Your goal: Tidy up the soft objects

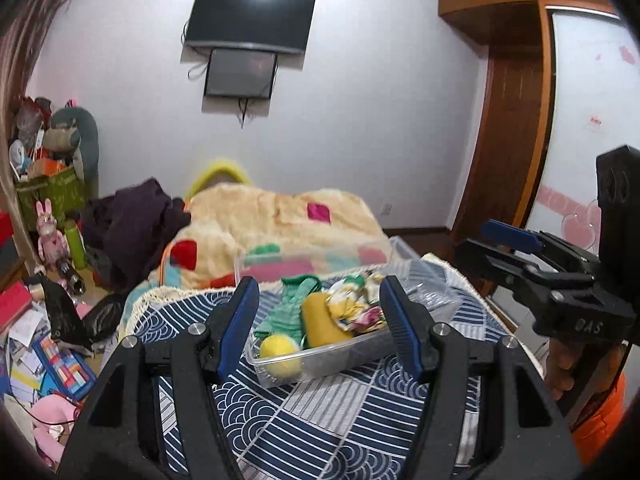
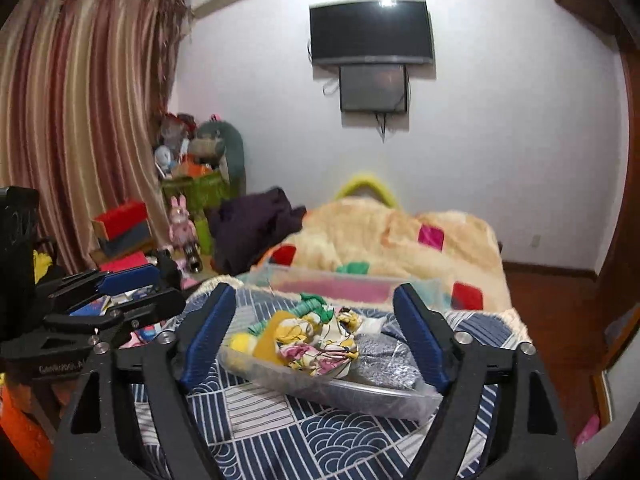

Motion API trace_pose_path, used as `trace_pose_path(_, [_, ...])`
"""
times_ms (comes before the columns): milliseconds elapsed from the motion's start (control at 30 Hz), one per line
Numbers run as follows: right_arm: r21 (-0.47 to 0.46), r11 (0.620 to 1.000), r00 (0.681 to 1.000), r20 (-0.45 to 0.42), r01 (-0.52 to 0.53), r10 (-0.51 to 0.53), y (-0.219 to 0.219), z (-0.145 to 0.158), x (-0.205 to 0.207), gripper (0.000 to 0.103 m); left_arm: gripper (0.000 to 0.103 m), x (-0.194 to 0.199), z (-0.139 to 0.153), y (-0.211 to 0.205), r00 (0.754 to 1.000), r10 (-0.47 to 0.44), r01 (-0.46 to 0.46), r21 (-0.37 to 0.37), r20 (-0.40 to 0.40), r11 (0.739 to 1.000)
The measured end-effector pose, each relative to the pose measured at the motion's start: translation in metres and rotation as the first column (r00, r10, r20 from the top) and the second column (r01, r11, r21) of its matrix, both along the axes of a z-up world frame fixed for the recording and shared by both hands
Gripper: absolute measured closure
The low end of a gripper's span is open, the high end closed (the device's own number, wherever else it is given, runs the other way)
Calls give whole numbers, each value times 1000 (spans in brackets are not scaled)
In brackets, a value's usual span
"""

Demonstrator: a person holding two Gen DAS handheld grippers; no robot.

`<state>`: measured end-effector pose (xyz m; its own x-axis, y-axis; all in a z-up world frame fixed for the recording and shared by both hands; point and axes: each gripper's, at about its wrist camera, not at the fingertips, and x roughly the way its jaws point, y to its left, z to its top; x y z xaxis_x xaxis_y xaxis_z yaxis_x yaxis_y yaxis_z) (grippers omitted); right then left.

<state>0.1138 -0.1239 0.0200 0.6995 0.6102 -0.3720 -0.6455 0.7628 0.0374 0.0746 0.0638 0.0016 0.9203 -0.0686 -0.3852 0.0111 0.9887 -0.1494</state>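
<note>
Soft objects: a yellow ball (image 1: 280,353), a mustard sponge roll (image 1: 323,319), a green knit cloth (image 1: 289,305) and a floral fabric bundle (image 1: 358,307) lie together in a clear plastic tray (image 1: 320,364) on the blue patterned cloth (image 1: 320,416).
Left gripper (image 1: 320,320): jaws spread wide, nothing held; the tray sits at 12 o'clock, its near rim showing between the fingertips.
Right gripper (image 2: 316,332): jaws equally wide, nothing held; tray at 12 o'clock, floral bundle central.
Tray axis: from the right wrist, the long side runs from 10 o'clock to 4 o'clock; from the left wrist, the short end faces the jaws.
Nearer hand: judged roughly equal; the ball favours the left, the grey cloth (image 2: 384,356) the right.
Second container (image 1: 316,258): a larger clear bin beyond the tray at 12 o'clock, probably the sorting destination.
Beyond: fleece blanket (image 1: 288,216), then wall-mounted TV (image 1: 250,20).
Risk: light tray may slide when pinched.
</note>
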Motion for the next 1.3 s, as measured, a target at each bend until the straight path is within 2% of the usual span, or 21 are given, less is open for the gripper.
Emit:
trace_pose_path(67, [10, 1000, 1000, 22, 0, -1, -6, 2, -9, 19, 37, -11, 6, -5, 1000, -6, 6, -2, 23, 1000])
trace_pose_path(133, [22, 1000, 999, 43, 14, -15, -12, 3, -17, 12, 24, -18, 10, -9, 999, -9, 9, -4, 44, 1000])
trace_pose_path(200, [35, 999, 998, 55, 28, -30, -16, 5, -21, 0, 22, -29, 14, -15, 998, -7, 7, 10, 66, 1000])
trace_pose_path(433, [64, 997, 997, 64, 49, -53, -34, 3, -35, 0, 4, -57, 16, -28, 992, 12, -16, 35, 125, 999])
trace_pose_path(833, [65, 996, 995, 69, 69, -74, -40, -6, -55, 0, 3, -68, 6, -35, 993, 5, -8, 28, 121, 1000])
trace_pose_path(1300, [66, 995, 995, 61, 72, -76, -42, -7, -57, 0, 3, -70, 4, -39, 992, 4, -9, 35, 124, 999])
